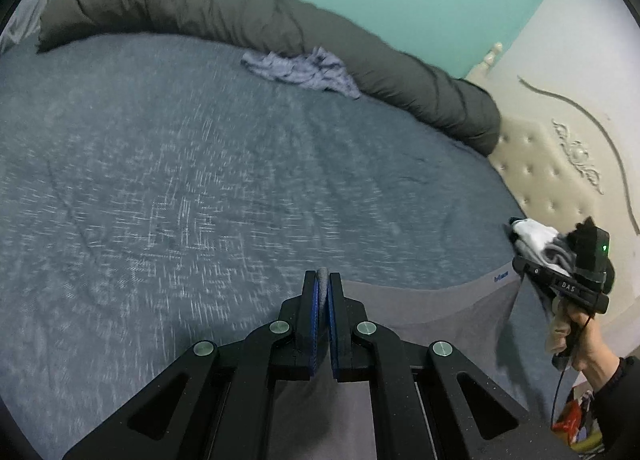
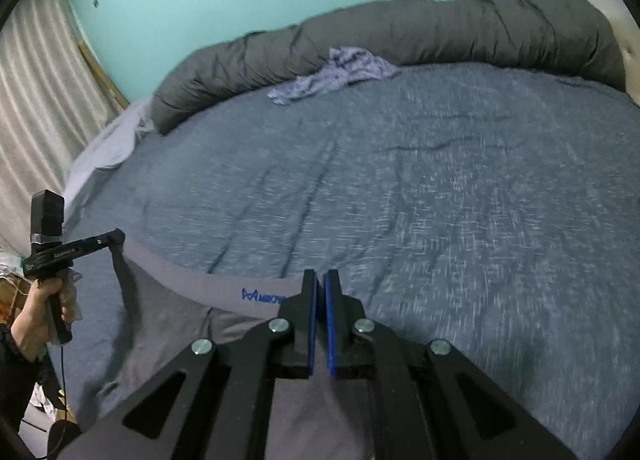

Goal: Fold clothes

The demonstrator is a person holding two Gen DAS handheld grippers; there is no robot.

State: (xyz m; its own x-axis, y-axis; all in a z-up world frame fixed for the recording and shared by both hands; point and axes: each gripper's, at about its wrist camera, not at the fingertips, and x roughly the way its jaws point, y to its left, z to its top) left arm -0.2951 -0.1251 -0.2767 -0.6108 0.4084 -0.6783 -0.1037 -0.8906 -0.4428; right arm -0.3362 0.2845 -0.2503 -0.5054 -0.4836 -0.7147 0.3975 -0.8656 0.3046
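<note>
Left gripper (image 1: 323, 280): its two blue-padded fingers are pressed together on a fold of the grey garment's waistband; a sliver of grey cloth shows at the fingertips. In the right wrist view the same tool (image 2: 116, 238) appears from the side, its tip at the waistband's far end.
Right gripper (image 2: 321, 280): the two fingers stand nearly closed with a thin gap between the pads; the waistband runs up to the left finger, but whether cloth sits between the pads I cannot tell. In the left wrist view the tool (image 1: 520, 264) meets the waistband's other end, where the cloth hangs from it.
Grey garment (image 2: 192, 324): one piece, stretched by its waistband between the two grippers over the near edge of the bed, the body drooping below. Blue lettering is printed on the band.
Hands: two, one on each handle; the left hand (image 2: 40, 312) and the right hand (image 1: 584, 344), each with a cable running down from it.
Bundle on the right tool (image 1: 536, 244): white, grey and black cloth bunched up near its camera.
Bed (image 1: 200, 180): one, covered in blue-grey heathered fabric, both views blurred.
Patterned cloth (image 1: 300, 70): one crumpled light-blue piece at the far edge of the bed, touching the rolled duvet.
Rolled duvet (image 1: 180, 4): one long dark grey roll along the far edge.
Headboard (image 1: 540, 164): one, cream and tufted, at the right end.
</note>
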